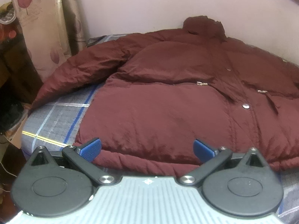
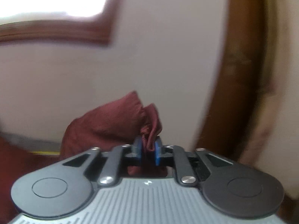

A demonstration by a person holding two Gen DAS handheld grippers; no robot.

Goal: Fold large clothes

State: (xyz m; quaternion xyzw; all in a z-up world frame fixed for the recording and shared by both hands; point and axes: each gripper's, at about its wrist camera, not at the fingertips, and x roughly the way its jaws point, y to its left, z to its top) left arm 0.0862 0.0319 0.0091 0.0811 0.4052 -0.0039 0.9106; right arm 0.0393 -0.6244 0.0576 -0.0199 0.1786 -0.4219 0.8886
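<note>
A large maroon puffer jacket (image 1: 168, 97) lies spread front-up on a plaid bed (image 1: 56, 119), collar toward the far wall, one sleeve (image 1: 80, 71) stretched out to the left. My left gripper (image 1: 147, 149) hovers over the jacket's near hem with its blue pads (image 1: 91, 148) wide apart and nothing between them. In the blurred right wrist view, my right gripper (image 2: 148, 149) is shut on a bunched fold of the maroon jacket fabric (image 2: 115, 123), lifted up in front of the pale wall. The rest of the jacket is hidden in that view.
A pale wall (image 1: 149, 5) runs behind the bed. A flowered curtain (image 1: 43, 22) hangs at the left, with dark clutter (image 1: 11, 93) on the floor beside the bed. A wooden window frame (image 2: 56, 31) and a wooden post (image 2: 239, 74) show in the right wrist view.
</note>
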